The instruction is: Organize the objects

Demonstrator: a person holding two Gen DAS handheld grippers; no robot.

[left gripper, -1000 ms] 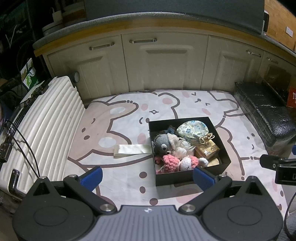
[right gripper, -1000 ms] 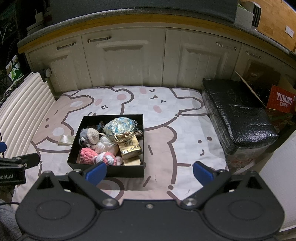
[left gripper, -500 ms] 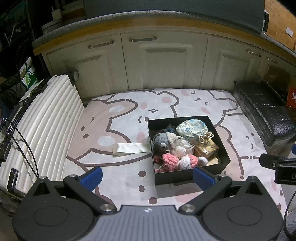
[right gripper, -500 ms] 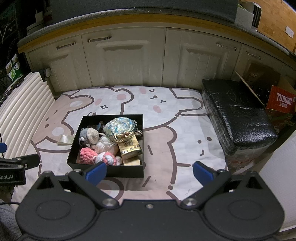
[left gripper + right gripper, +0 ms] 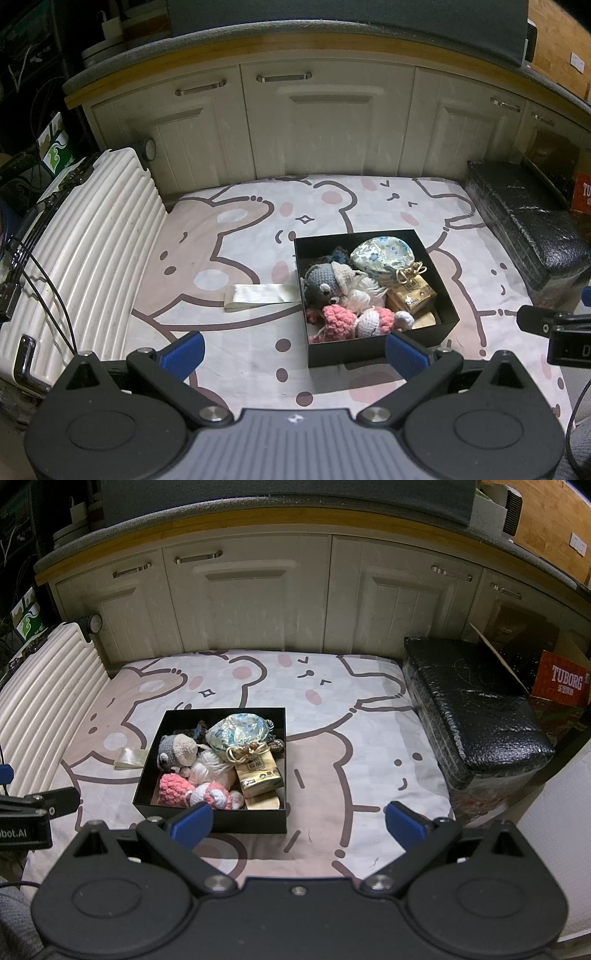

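A black open box sits on a cartoon-bear mat. It holds a grey crochet doll, pink crochet toys, a floral pouch and a gold packet. A cream folded strip lies on the mat left of the box. My left gripper is open and empty, in front of the box. My right gripper is open and empty, in front of the box's right side.
A white ribbed suitcase lies along the mat's left side. A black wrapped block stands on the right, a red Tuborg carton behind it. Cream cabinets close off the far side.
The left wrist view has shifted a little, so the box sits slightly lower and further left in it. Both grippers stay open. The objects have not moved.
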